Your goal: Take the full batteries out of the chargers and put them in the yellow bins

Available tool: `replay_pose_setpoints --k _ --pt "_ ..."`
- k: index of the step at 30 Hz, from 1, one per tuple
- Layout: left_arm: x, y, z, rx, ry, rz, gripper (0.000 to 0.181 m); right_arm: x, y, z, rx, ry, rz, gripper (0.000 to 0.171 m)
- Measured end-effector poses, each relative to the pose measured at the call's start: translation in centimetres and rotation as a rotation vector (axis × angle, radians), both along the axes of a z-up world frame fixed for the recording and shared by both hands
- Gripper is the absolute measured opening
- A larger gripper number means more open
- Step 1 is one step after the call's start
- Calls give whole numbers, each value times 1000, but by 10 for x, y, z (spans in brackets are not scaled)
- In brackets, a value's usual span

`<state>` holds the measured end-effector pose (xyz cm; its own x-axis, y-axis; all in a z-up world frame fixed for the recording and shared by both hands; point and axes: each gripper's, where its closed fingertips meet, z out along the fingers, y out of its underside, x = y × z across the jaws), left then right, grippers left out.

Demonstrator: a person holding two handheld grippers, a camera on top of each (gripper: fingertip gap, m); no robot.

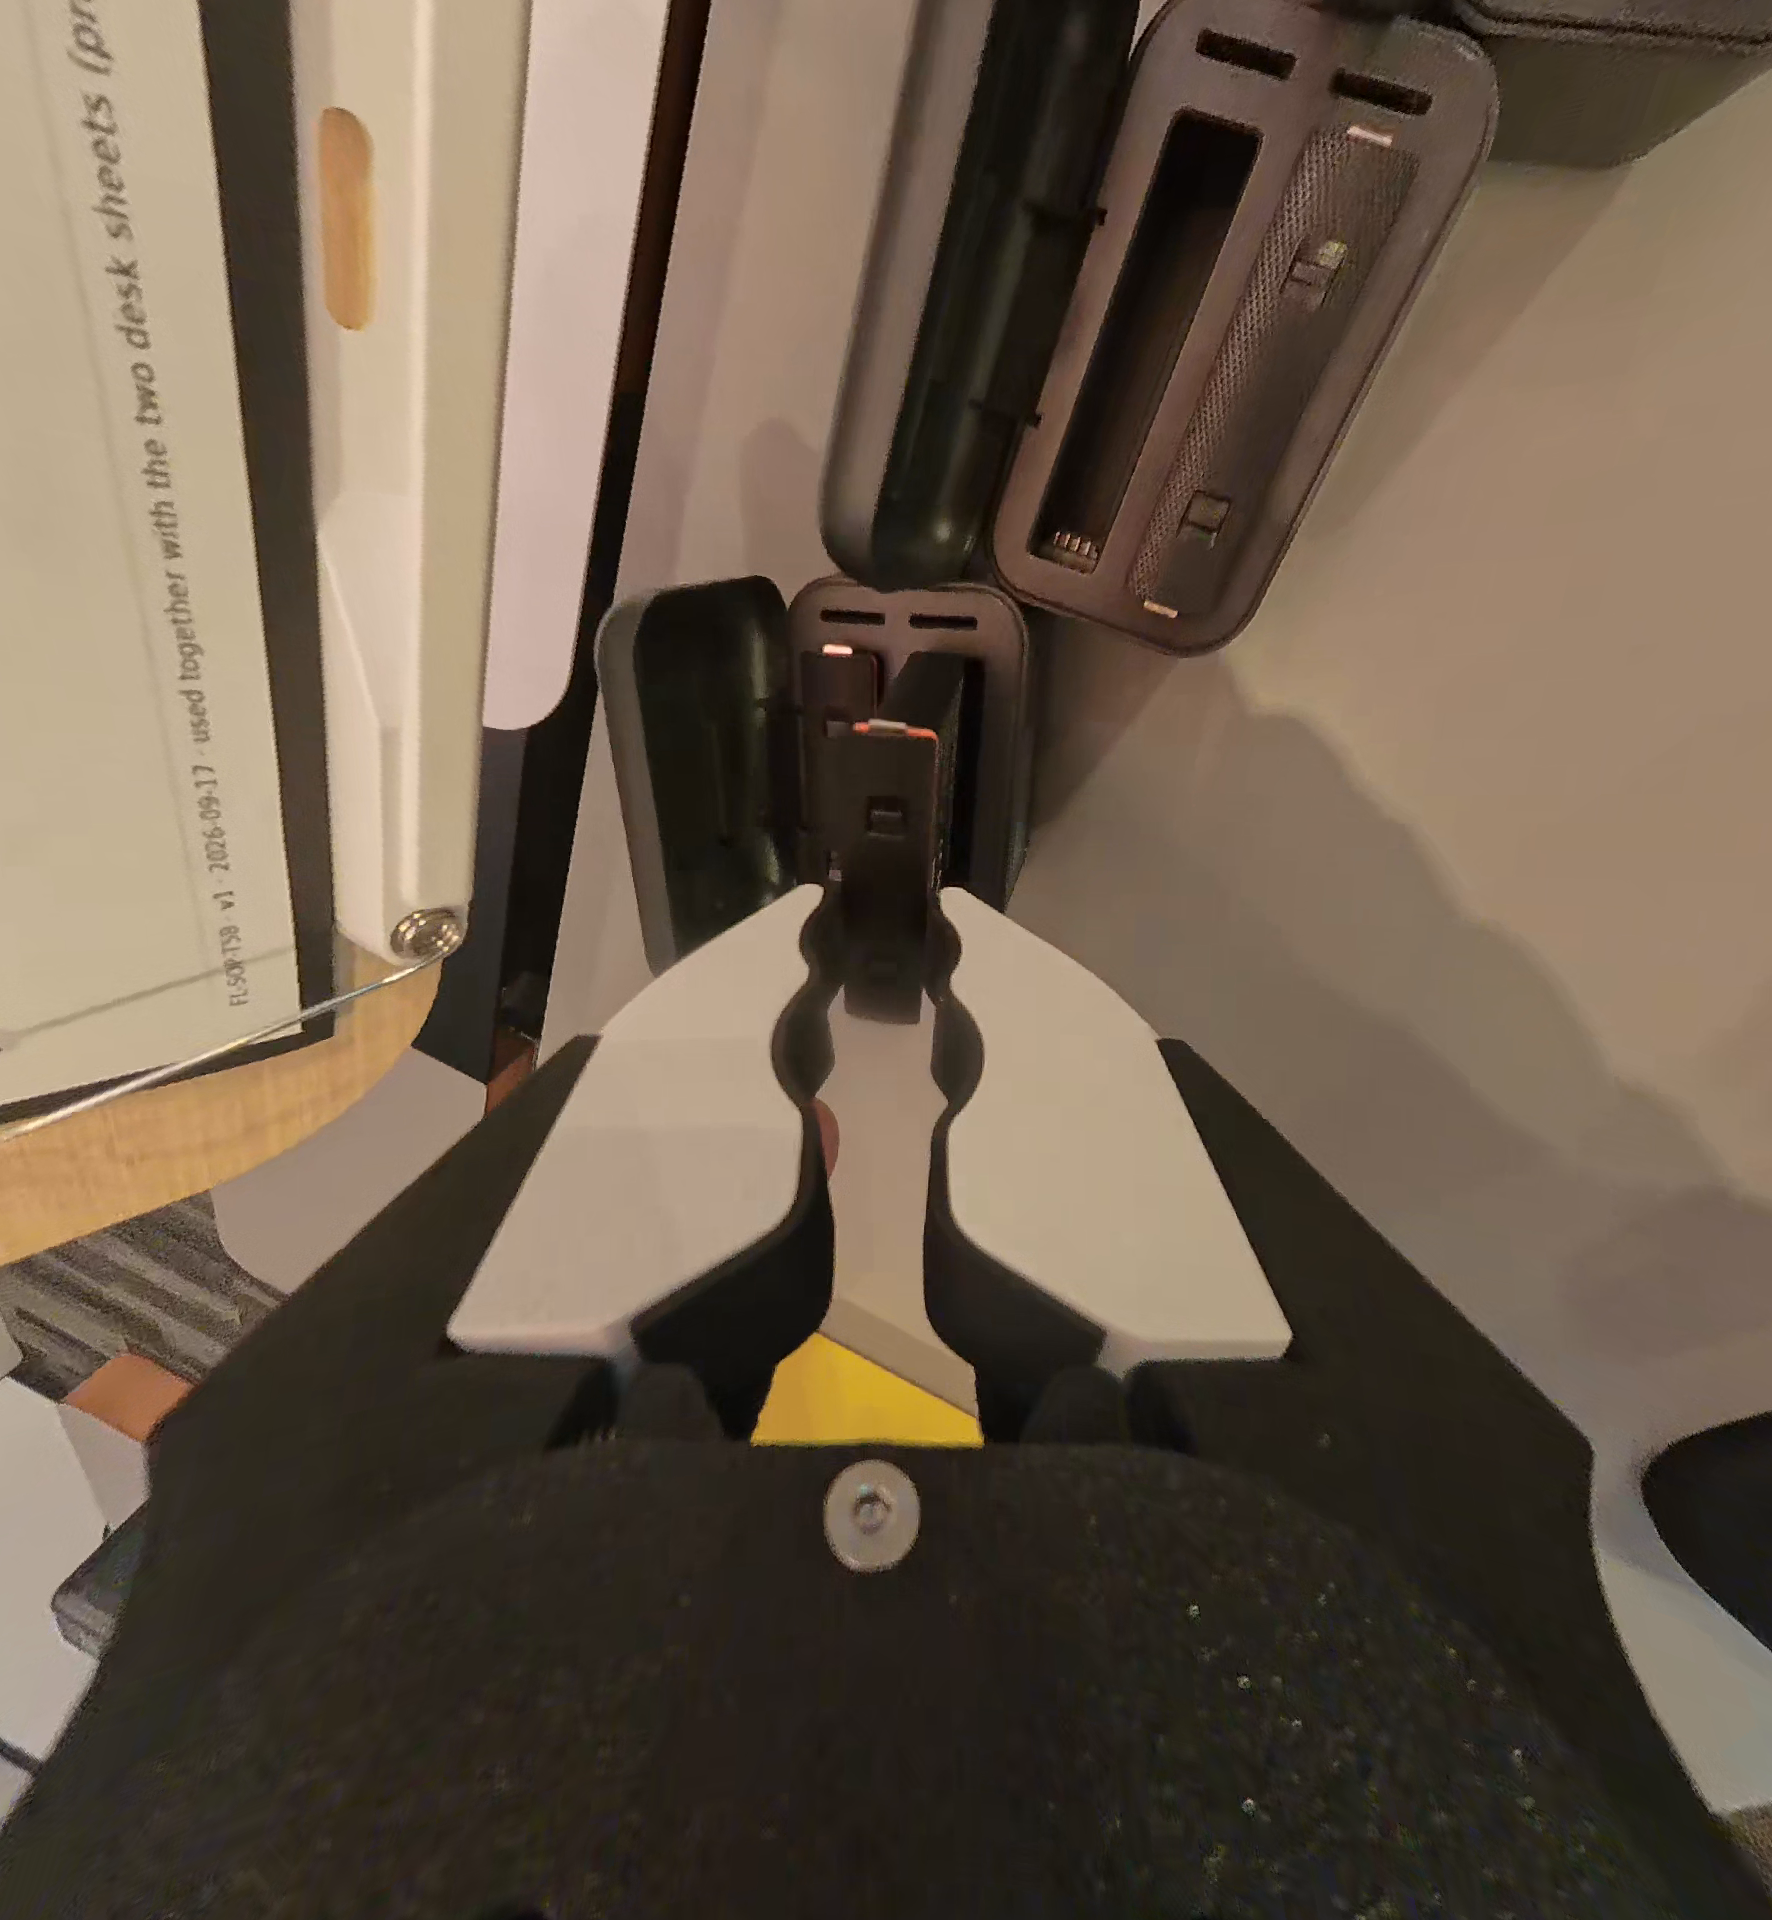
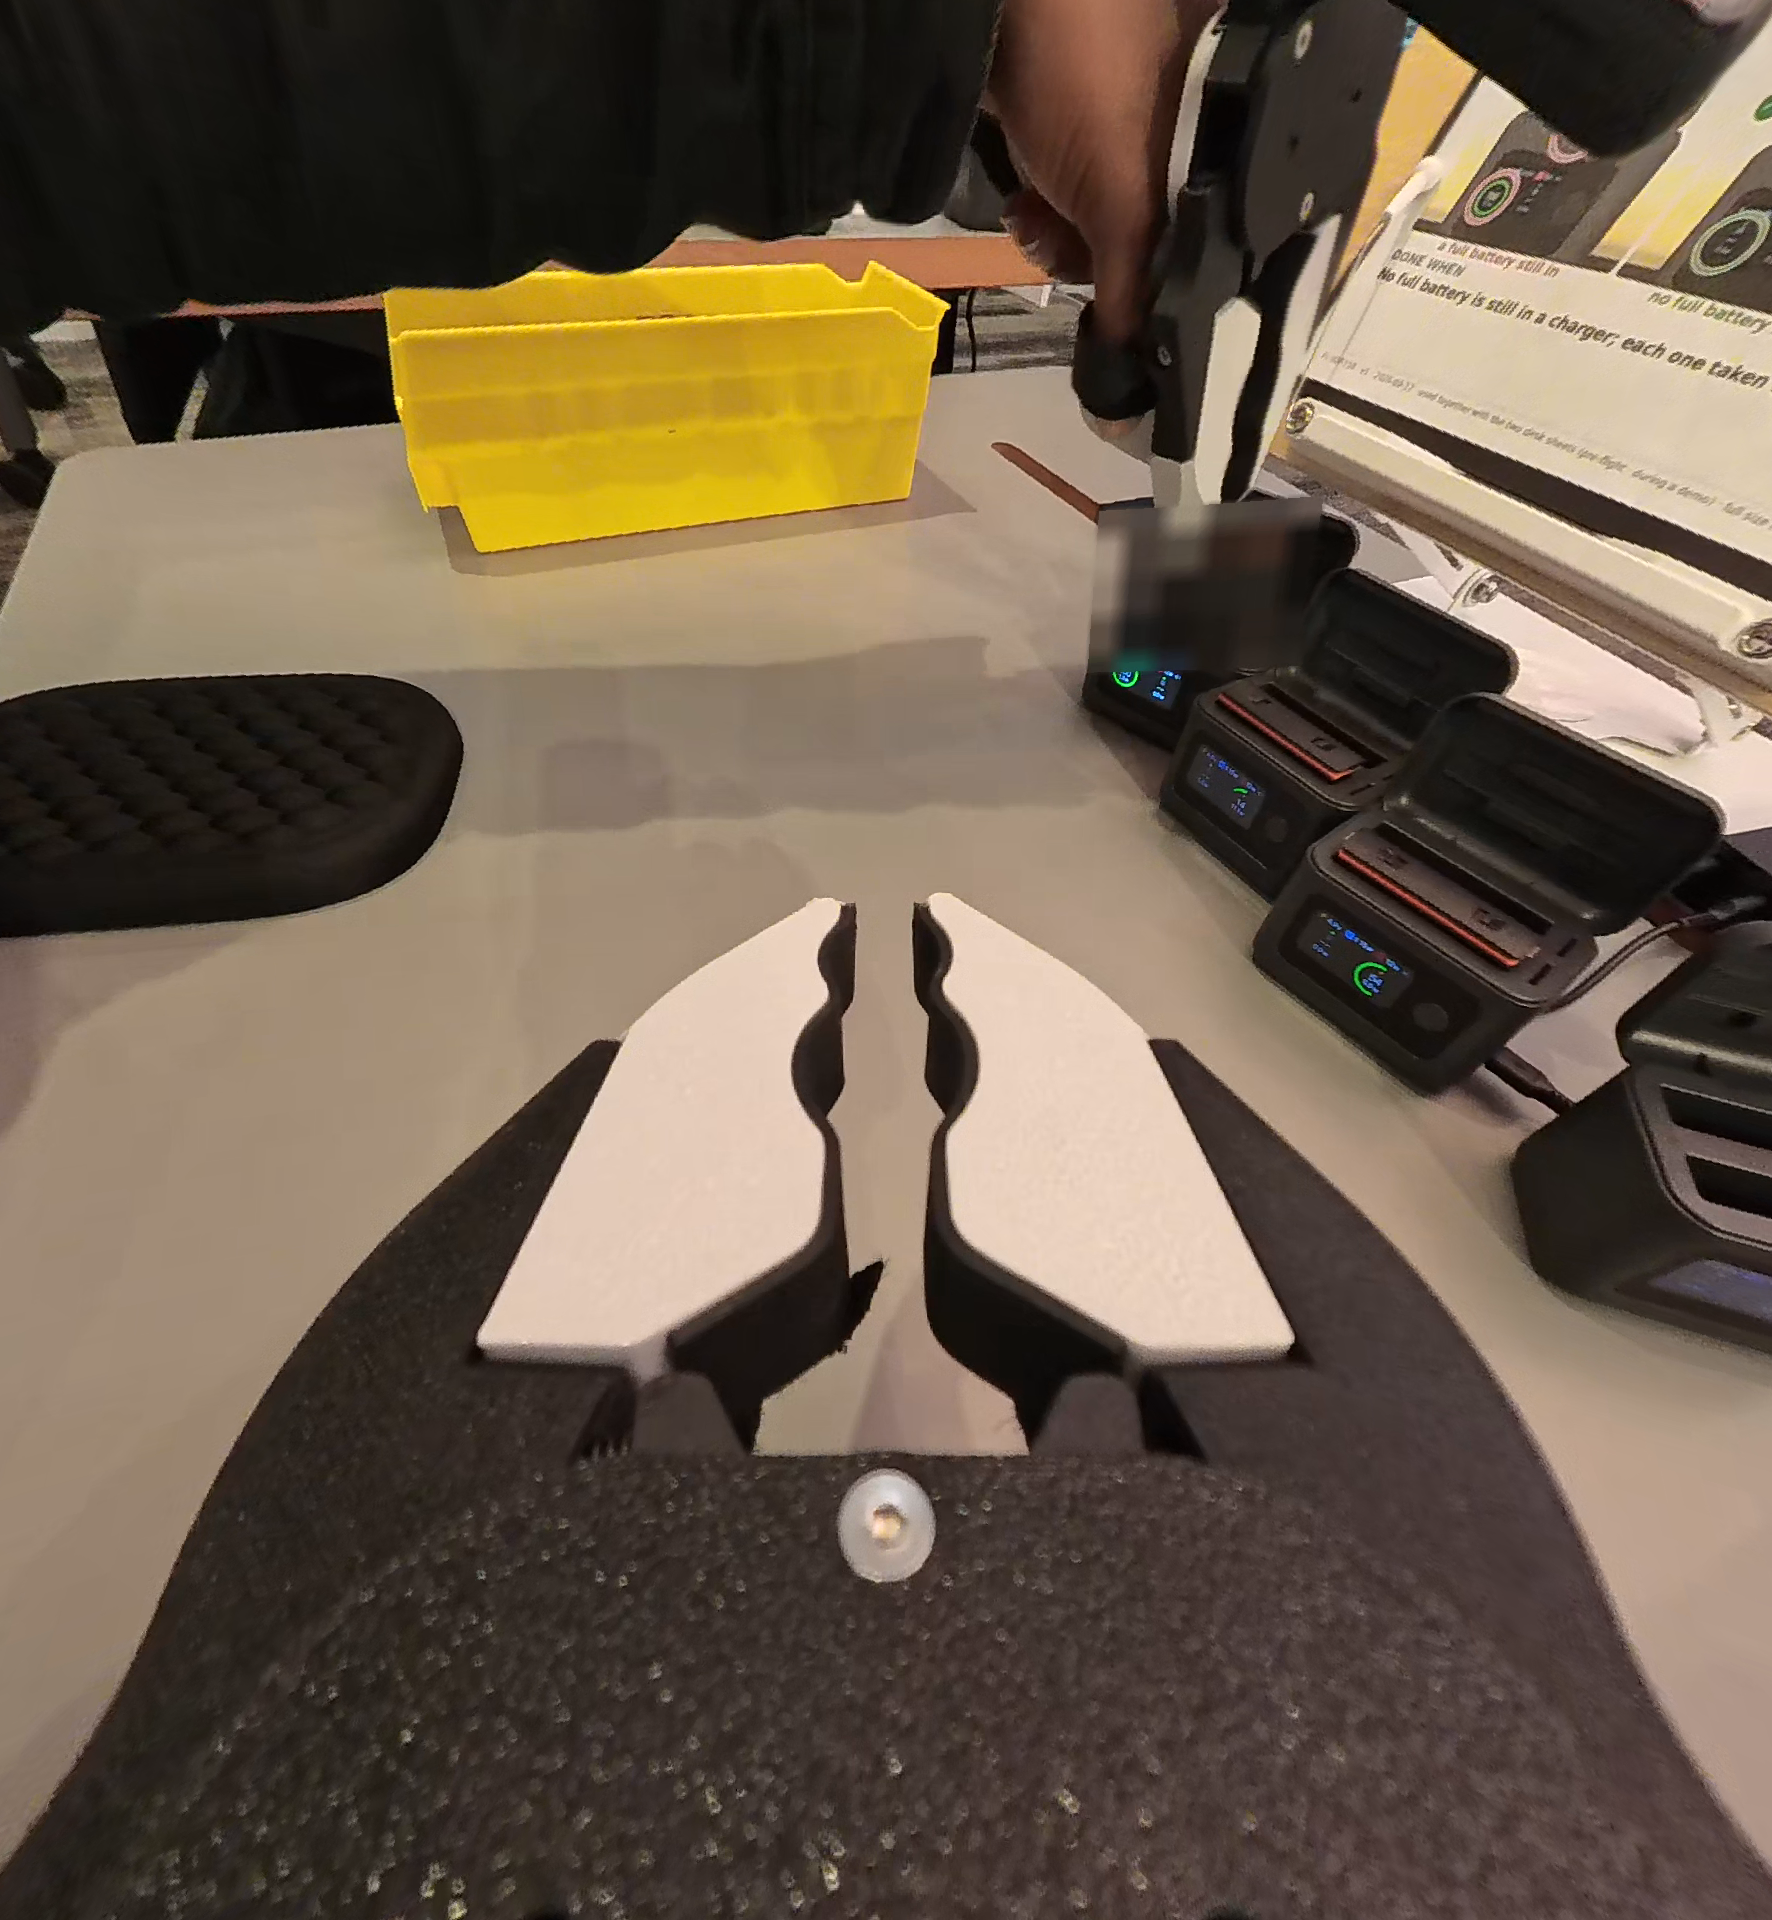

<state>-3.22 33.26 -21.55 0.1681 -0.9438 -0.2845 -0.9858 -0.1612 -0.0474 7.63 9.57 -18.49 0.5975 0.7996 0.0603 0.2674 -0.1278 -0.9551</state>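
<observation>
1. The left tool (image 1: pixel 882 935) is clamped on a black battery (image 1: pixel 882 831) with an orange end, lifted partly out of the nearest open charger (image 1: pixel 996 748).
2. The right tool (image 2: pixel 884 914) hovers narrow and empty above the worktop (image 2: pixel 653 748).
3. The battery looks rigid, light and smooth; pinching its flat sides near the end seems safest.
4. The yellow bin (image 2: pixel 664 416) stands well apart.

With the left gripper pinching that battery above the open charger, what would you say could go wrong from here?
1. The left gripper grips the battery only at its lower end, near the jaw tips, so it could pivot or slip out.
2. The battery looks only partly clear of the charger; a tilted pull might snag and drag the charger.
3. The yellow bin sits well across the table, so a weak grip could drop it on the way.
</observation>
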Motion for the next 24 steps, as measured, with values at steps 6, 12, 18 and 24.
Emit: replay_pose_setpoints --k 6,12,18,24 --pt "4 2 -1 -11 42 40 15 2 5 -1 -10 15 -51 10" --pt "4 -2 -5 -34 52 96 15 -2 10 -10 -58 36 -97 9" --pt "-7 -3 -15 -53 85 89 15 -1 11 -12 -57 29 -105 9" --pt "-8 -2 -17 -40 123 71 15 0 12 -13 -67 35 -116 10"
